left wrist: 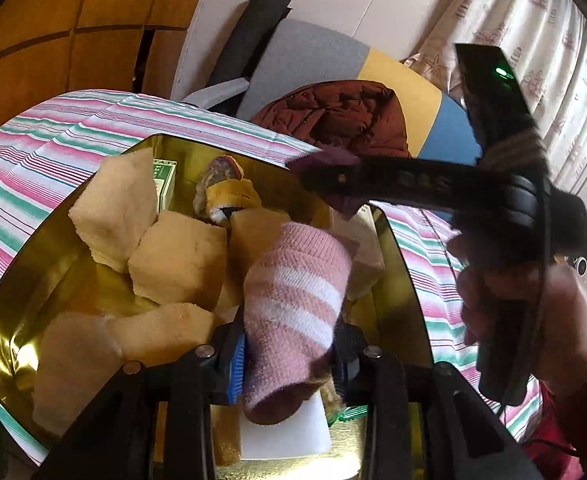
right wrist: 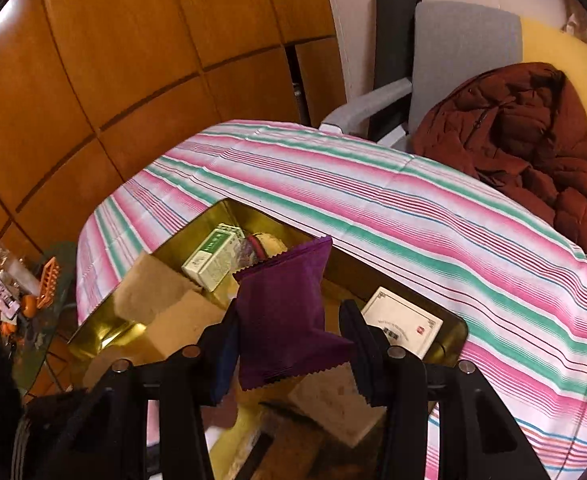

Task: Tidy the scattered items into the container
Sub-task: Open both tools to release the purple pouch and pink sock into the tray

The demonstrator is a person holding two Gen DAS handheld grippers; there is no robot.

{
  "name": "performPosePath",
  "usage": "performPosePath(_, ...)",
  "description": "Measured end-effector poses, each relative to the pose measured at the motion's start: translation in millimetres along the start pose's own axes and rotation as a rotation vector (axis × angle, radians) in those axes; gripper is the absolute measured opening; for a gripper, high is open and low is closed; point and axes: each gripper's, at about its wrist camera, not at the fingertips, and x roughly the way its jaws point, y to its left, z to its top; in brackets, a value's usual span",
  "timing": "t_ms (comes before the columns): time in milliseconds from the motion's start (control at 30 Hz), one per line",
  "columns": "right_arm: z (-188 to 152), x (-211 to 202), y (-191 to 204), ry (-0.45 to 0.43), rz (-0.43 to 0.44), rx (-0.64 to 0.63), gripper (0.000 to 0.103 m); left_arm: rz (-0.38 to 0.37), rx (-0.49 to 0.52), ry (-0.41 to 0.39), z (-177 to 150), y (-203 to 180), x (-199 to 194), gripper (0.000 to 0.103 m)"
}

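A rust-brown quilted jacket lies heaped on a grey upholstered chair behind the striped-cloth bench; orange-brown wooden wall panels stand beyond.

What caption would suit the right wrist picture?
Right gripper carries a purple packet over the gold tin.

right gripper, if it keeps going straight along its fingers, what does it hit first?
Probably the gold tin and its contents. The right gripper, shut on the purple packet, points down into it; the tan foam blocks and green-and-white box lie ahead of the packet's tip. Depth is unclear.
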Motion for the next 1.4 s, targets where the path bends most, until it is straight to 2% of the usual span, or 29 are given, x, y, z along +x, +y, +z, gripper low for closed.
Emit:
performPosePath(33,1.7,3.5,-1.2,0.000,-0.018,0.006,0.050,-0.006,0.001,0.003,0.1,-0.4,-0.1,0.034)
performPosePath(67,3.0,5.9,-3.0,-0.001,-0.038,0.014,0.058,-0.007,0.003,0.007,0.5,-1.0,-0.6,0.036)
performPosePath(100,4.5,7.4,-5.0,0.001,-0.053,0.028,0.070,-0.012,0.002,0.011,1.0,-1.2,-1.1,0.040)
performPosePath(167,5.4,4.8,-9.8,-0.015,-0.047,0.059,0.074,-0.033,-0.012,0.019,2.7,-1.8,-3.3,0.044)
performPosePath(333,-2.7,-23.4,-14.4,-0.098,-0.020,0.094,0.074,-0.076,-0.074,-0.009,-0.9,1.5,-16.2,0.053)
performPosePath(433,-12.4,-39.8,-14.7,-0.128,-0.028,0.084,0.075,-0.076,-0.078,-0.028,-1.8,-0.6,-23.1,0.053)
performPosePath(633,-30.8,-63.6,-21.7,-0.163,-0.011,0.102,0.075,-0.053,-0.071,-0.075,-1.0,-1.3,-34.4,0.053)
performPosePath(767,-43.7,-76.4,-27.5,-0.179,-0.006,0.122,0.078,-0.013,-0.076,-0.066,-0.8,0.6,-33.2,0.053)
performPosePath(1000,-62.2,-85.0,-41.3,-0.165,-0.047,0.159,0.079,0.029,-0.010,-0.040,-6.9,-16.5,-27.5,0.053)
performPosePath(1167,-70.7,-90.8,-42.9,-0.136,-0.158,0.127,0.079,0.023,0.031,-0.028,-11.0,-28.2,-25.7,0.053)
performPosePath(1400,-84.0,-101.6,-55.2,-0.105,-0.233,0.097,0.080,0.015,0.050,-0.013,-15.8,-39.9,-25.5,0.053)
